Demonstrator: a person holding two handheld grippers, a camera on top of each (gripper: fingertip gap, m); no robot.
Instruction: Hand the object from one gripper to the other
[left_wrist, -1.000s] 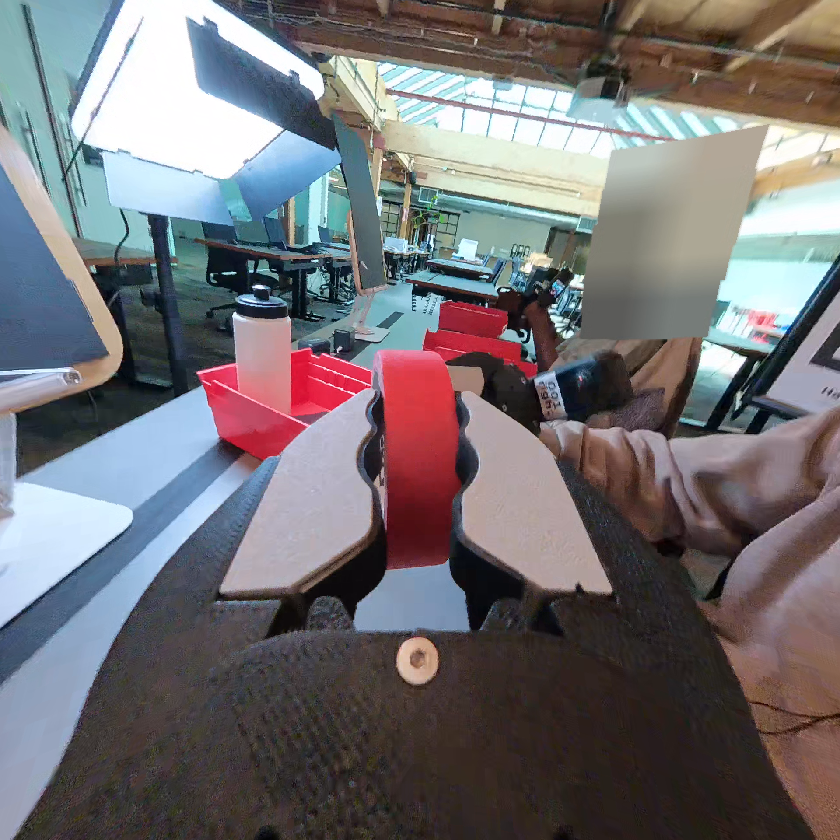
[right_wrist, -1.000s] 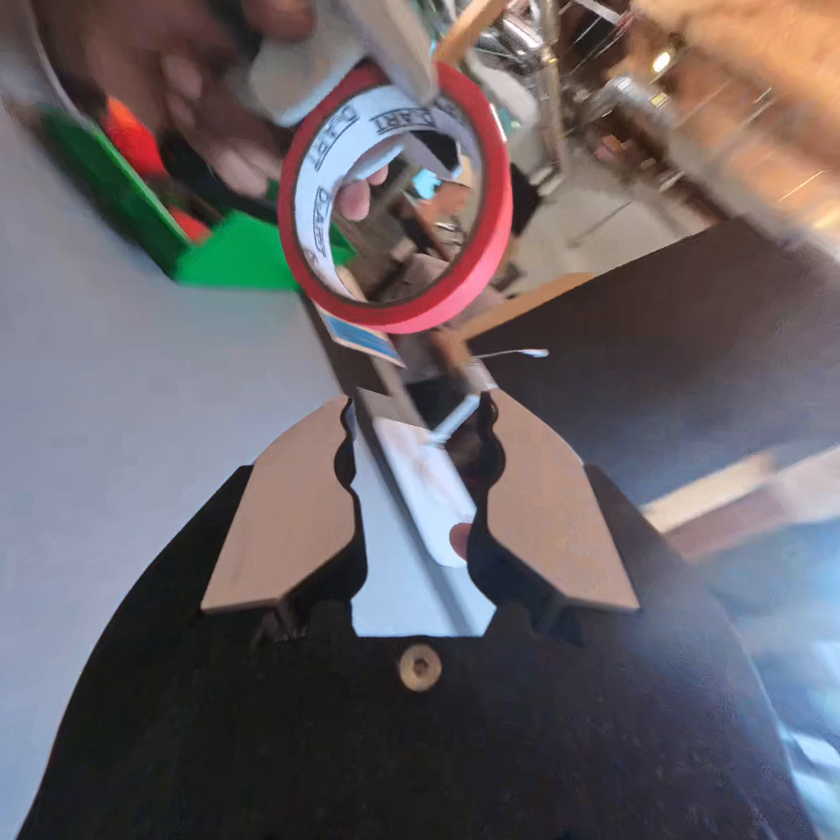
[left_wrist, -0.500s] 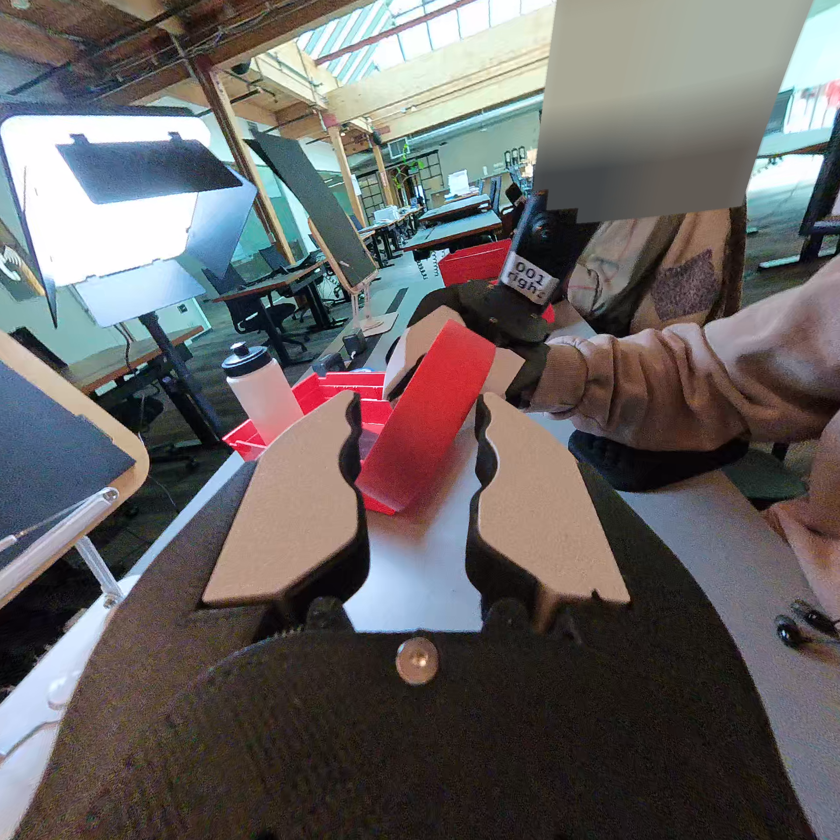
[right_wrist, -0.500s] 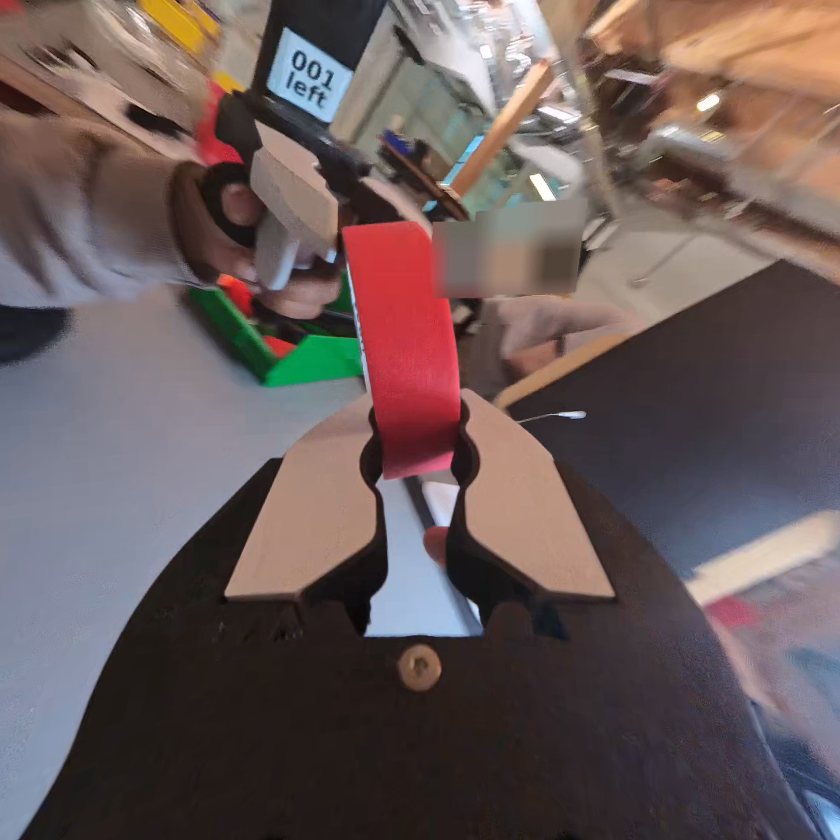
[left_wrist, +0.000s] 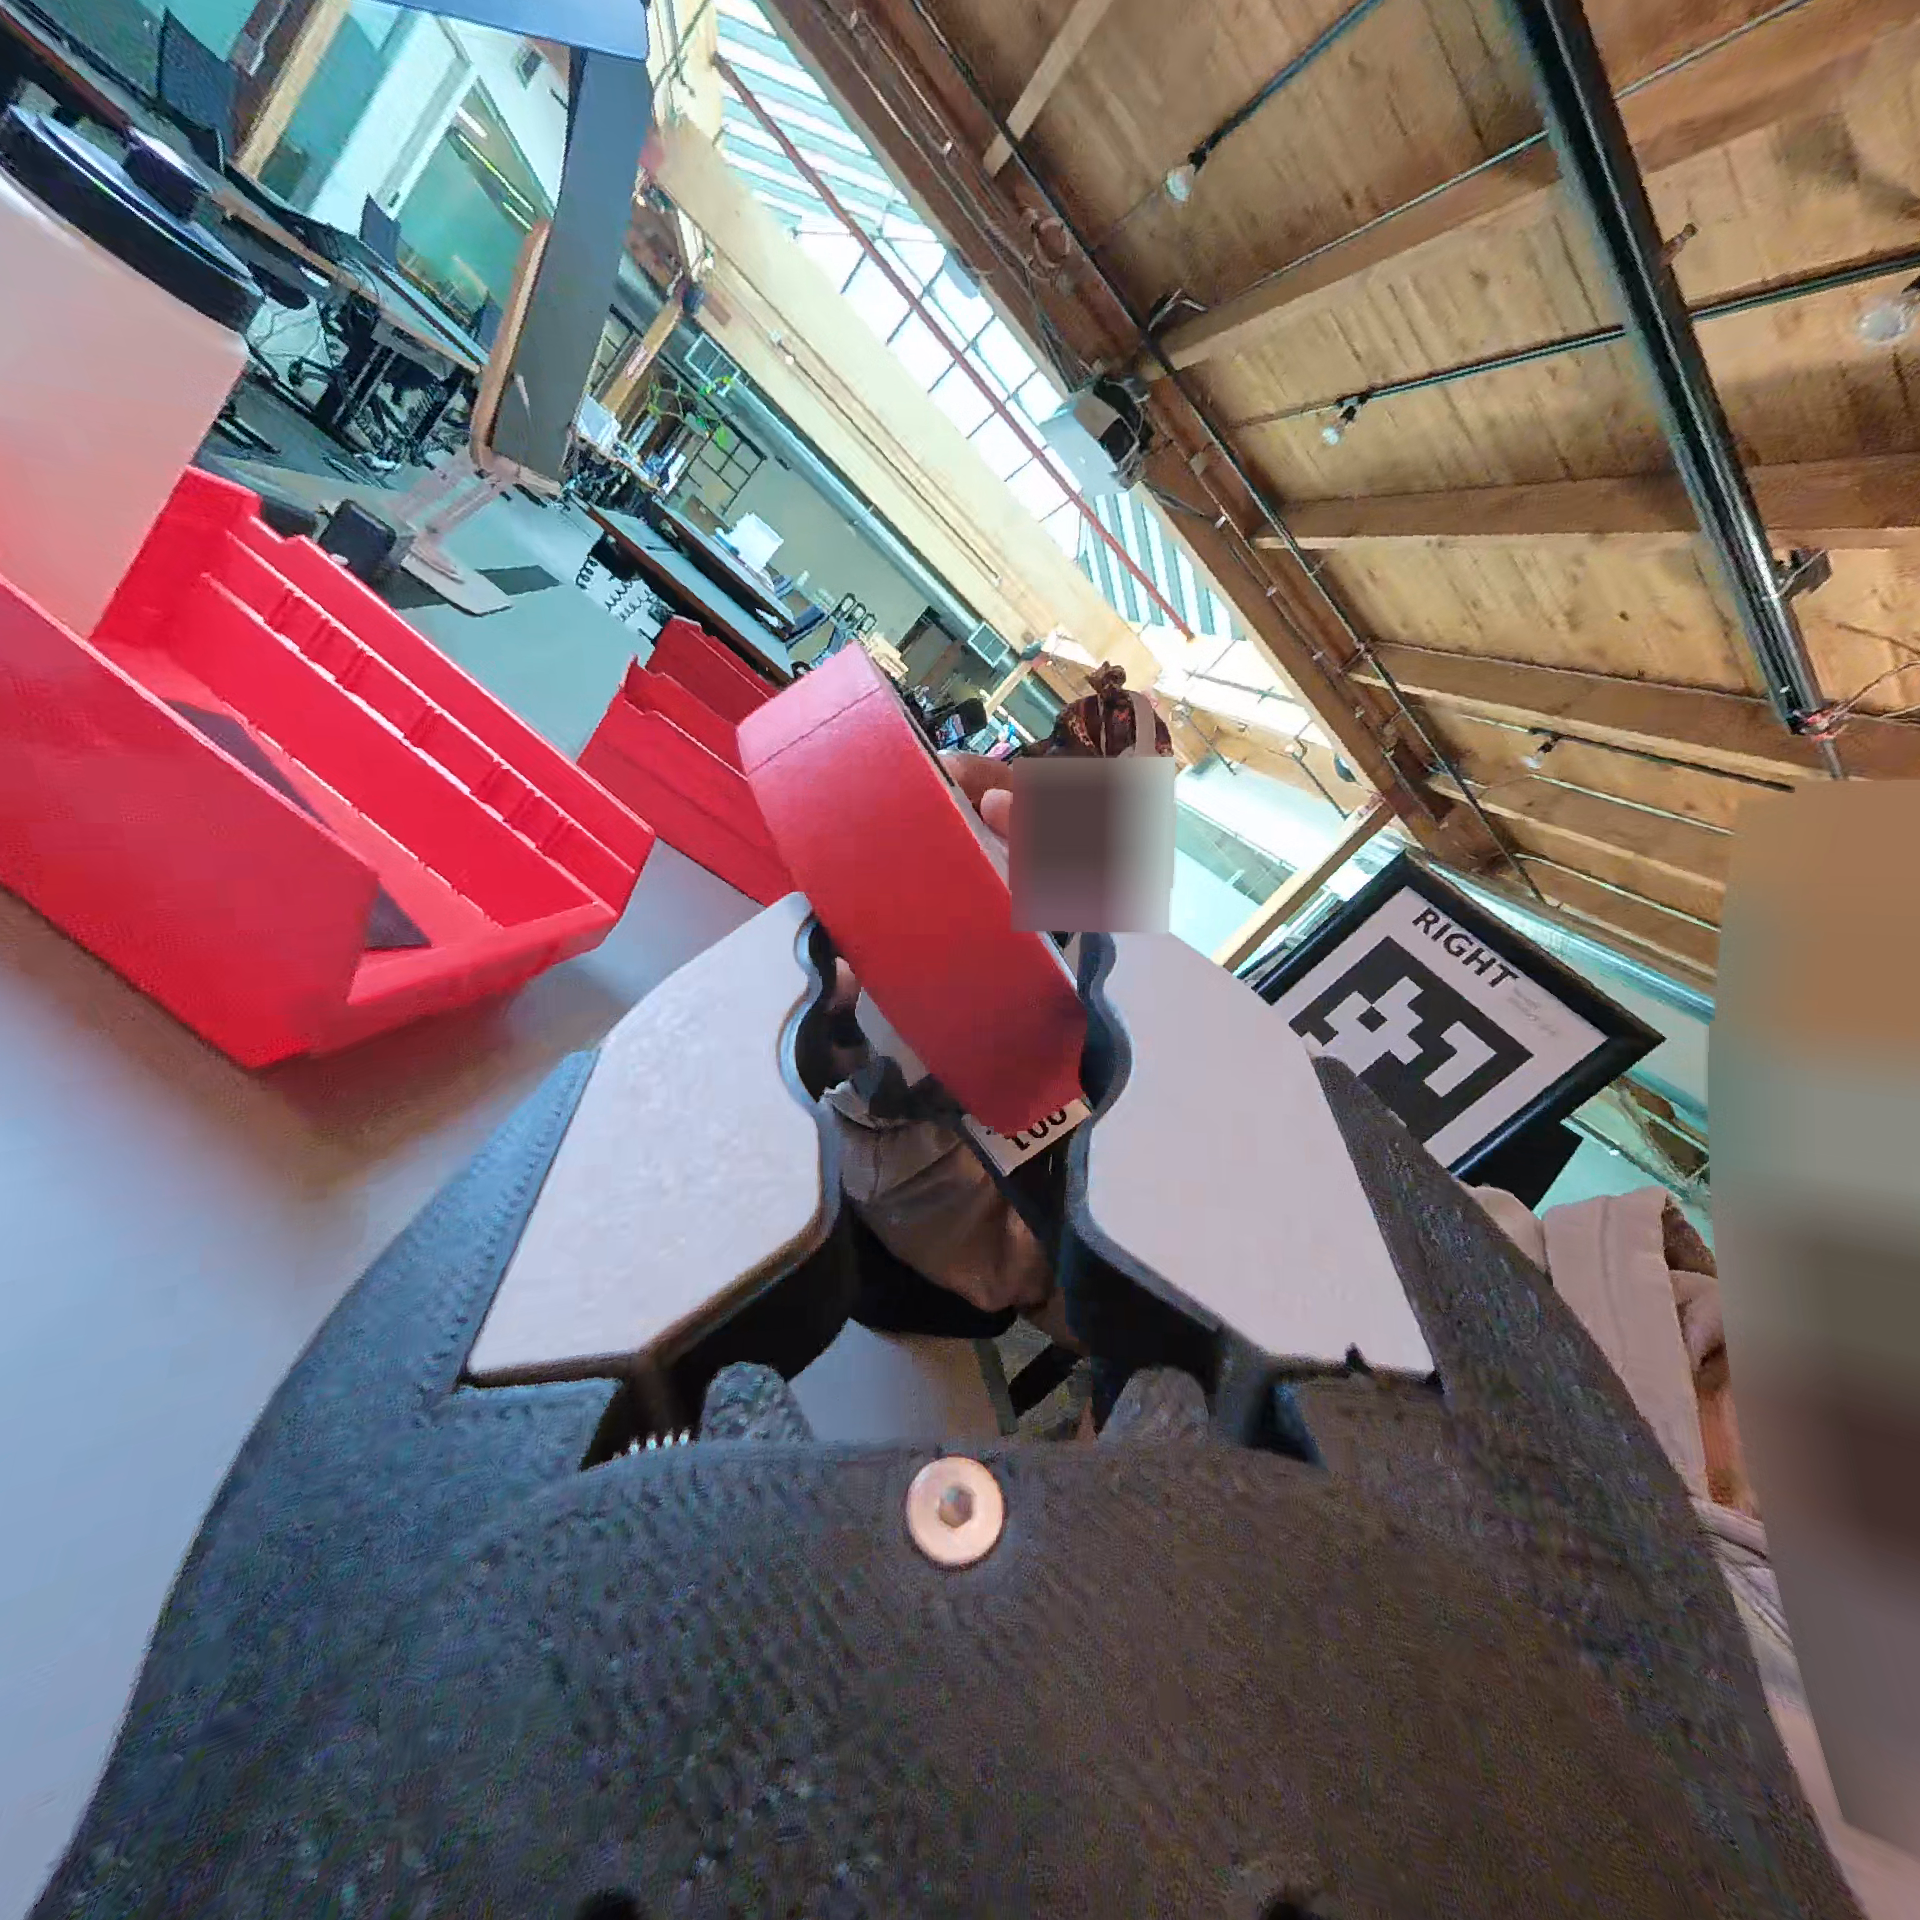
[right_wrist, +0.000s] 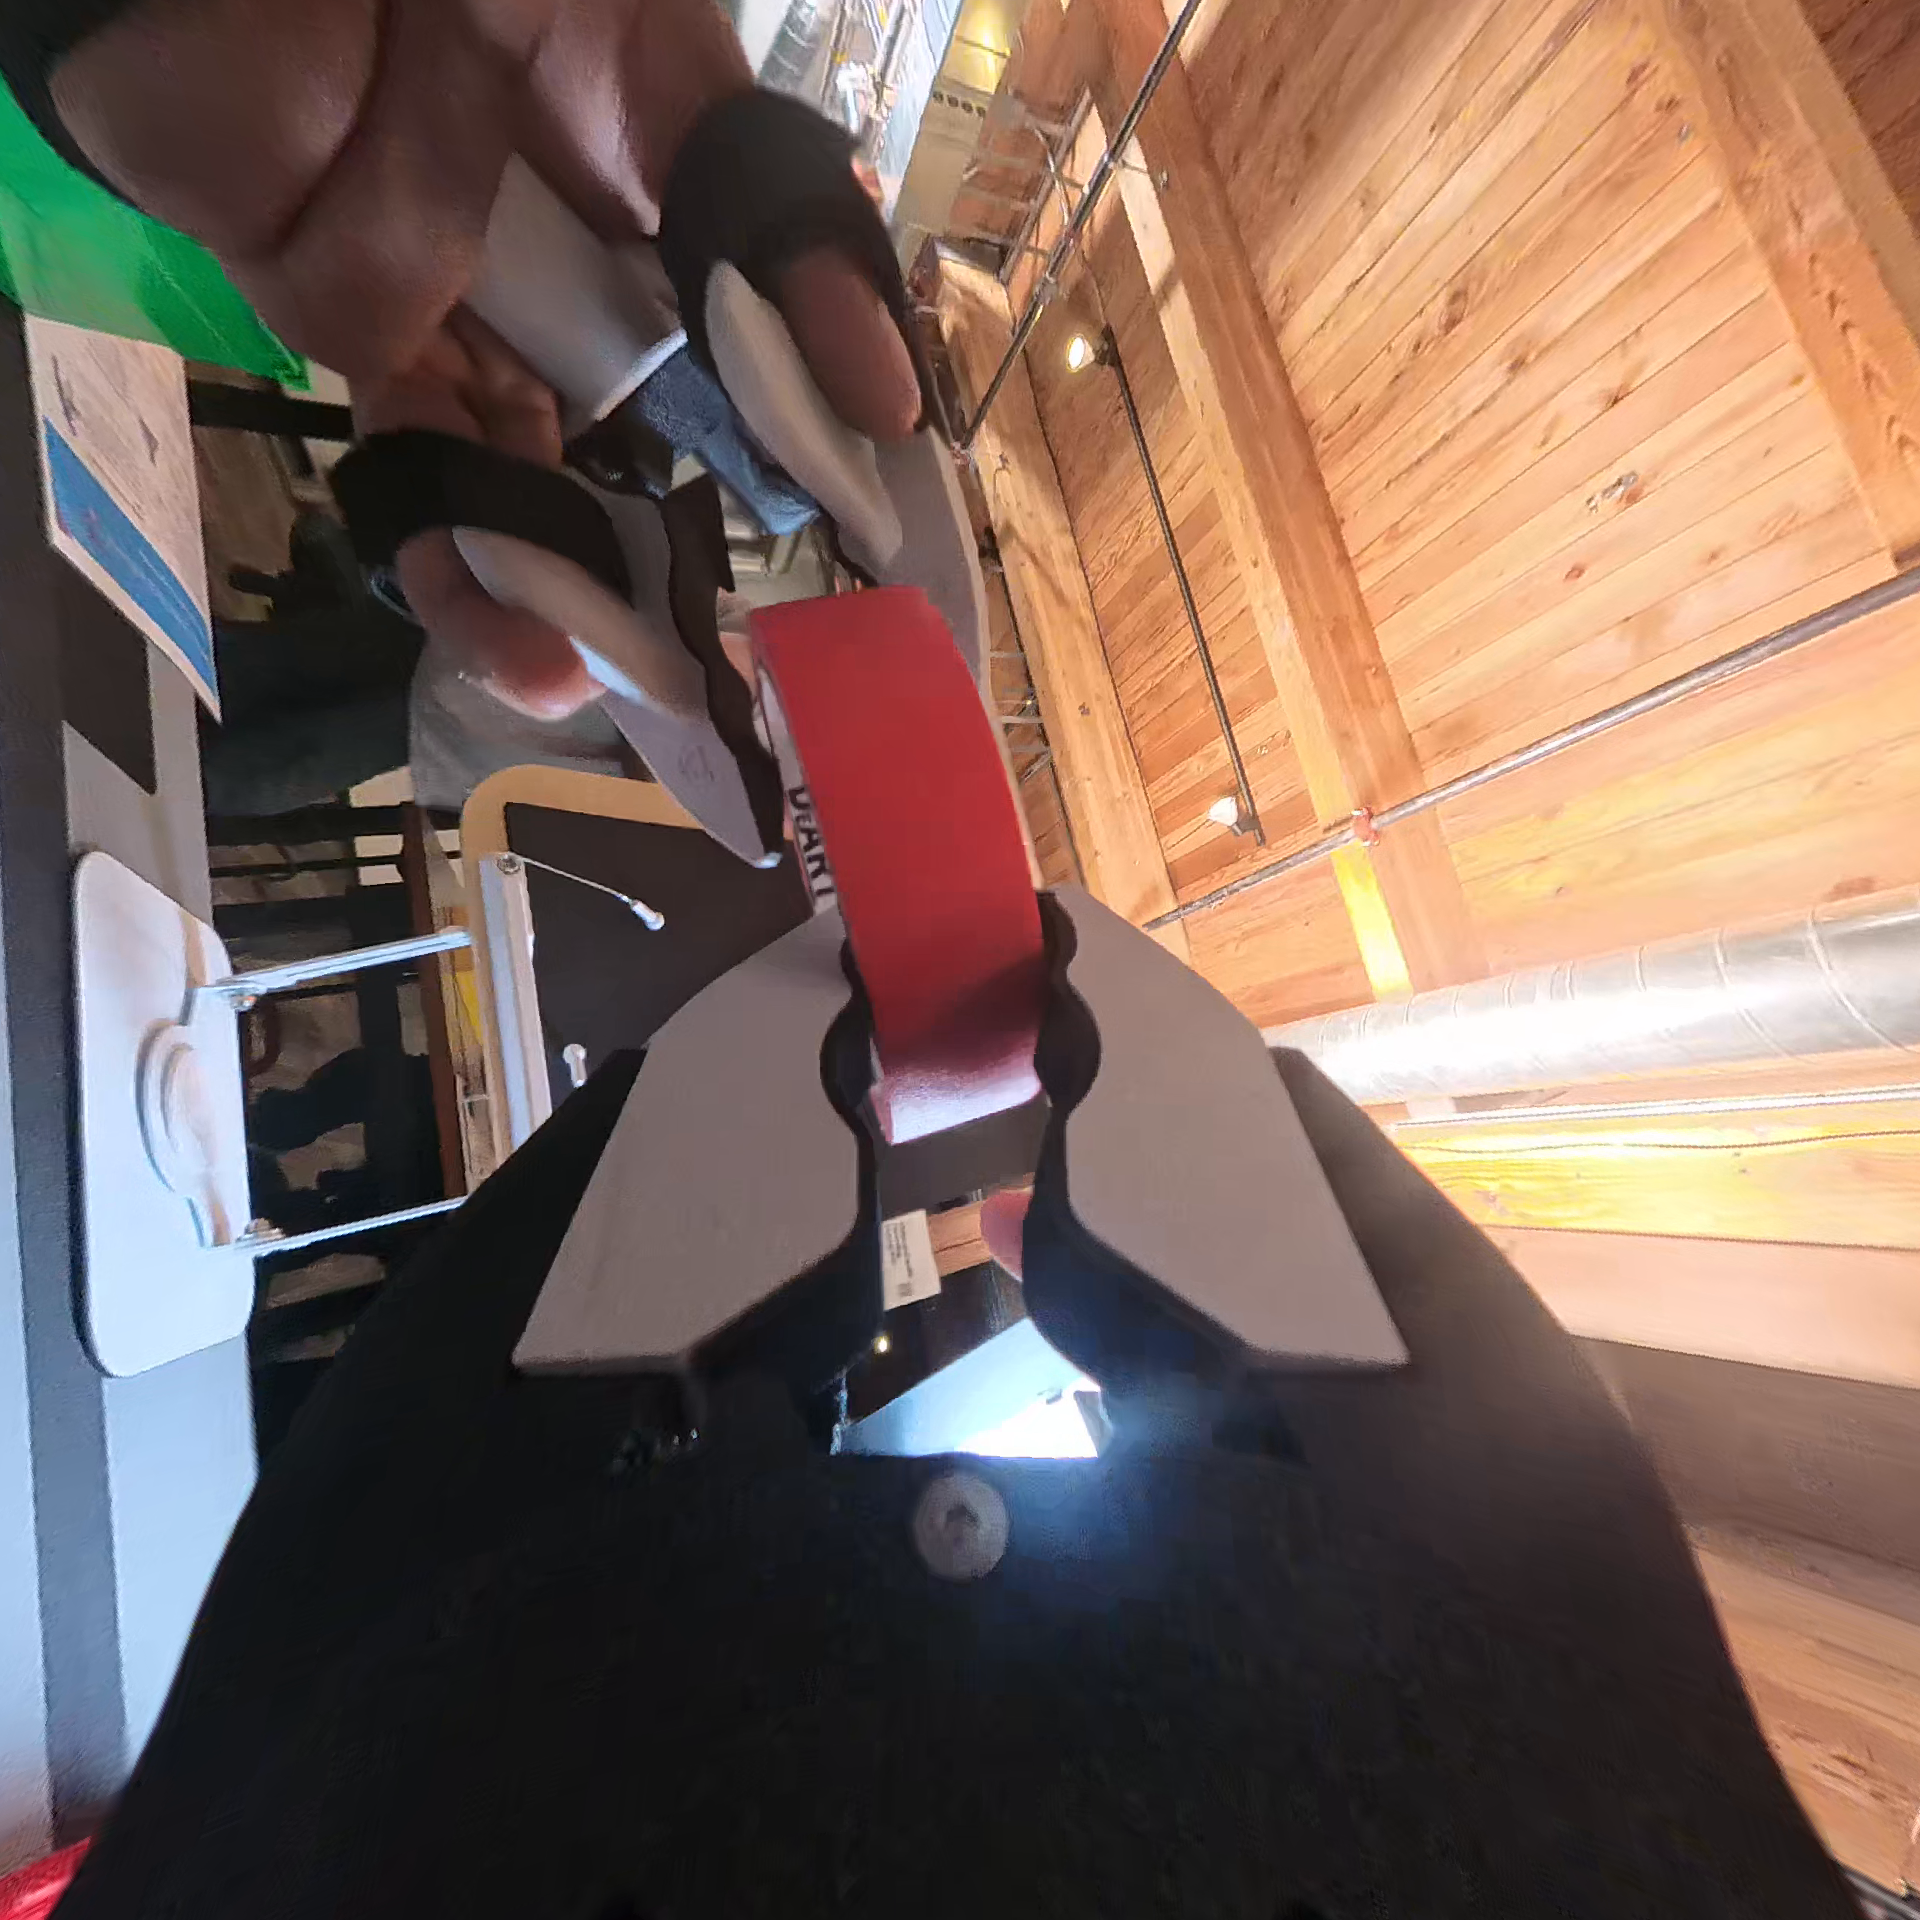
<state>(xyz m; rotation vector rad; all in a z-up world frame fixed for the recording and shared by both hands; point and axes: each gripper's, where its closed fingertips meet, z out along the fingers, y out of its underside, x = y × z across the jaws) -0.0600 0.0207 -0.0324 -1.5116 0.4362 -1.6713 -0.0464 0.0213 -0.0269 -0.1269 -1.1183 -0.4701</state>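
Observation:
A red tape roll (left_wrist: 904, 914) stands on edge, tilted, in the wide gap of my left gripper (left_wrist: 951, 966), whose jaws are open and do not clamp it. My right gripper (right_wrist: 951, 966) is shut on the near part of the same tape roll (right_wrist: 914, 883) and holds it in the air. In the right wrist view the left gripper (right_wrist: 831, 707) shows at the upper left, held by a hand (right_wrist: 312, 156), with its open fingers (right_wrist: 675, 738) beside the roll's far end. In the left wrist view the right gripper is mostly hidden behind the roll.
Two red bins (left_wrist: 312, 779) (left_wrist: 686, 748) sit on the grey table (left_wrist: 156, 1195) to the left. A framed black-and-white marker board (left_wrist: 1455, 1039) stands to the right. A green bin (right_wrist: 104, 260) and a white stand base (right_wrist: 145, 1112) show in the right wrist view.
One second ago my left gripper held the roll and the right was open. The right has since shut on the roll and the left has opened. Both grippers have tilted upward.

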